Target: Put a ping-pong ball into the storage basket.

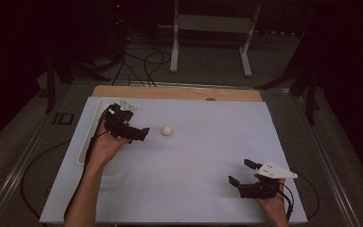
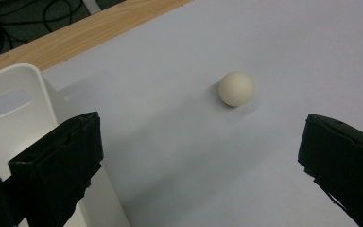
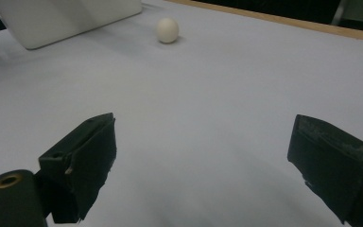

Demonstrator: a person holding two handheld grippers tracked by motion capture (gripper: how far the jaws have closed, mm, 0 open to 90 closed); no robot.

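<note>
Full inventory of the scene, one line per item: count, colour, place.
ball: 1, off-white, on the sheet left of centre, just ahead of the left gripper, touching nothing.
bin: 1, white, at the sheet's left edge beside the left gripper.
sheet: 1, pale grey, covering most of the table.
table: 1, wooden strip showing along the far edge.
frame: 1, white, on the floor beyond the table.
cables: several, black, on the floor beyond the table.
left gripper: 1, black, fingers open toward the ball.
right gripper: 1, black, near right corner, fingers open, holding nothing.
</note>
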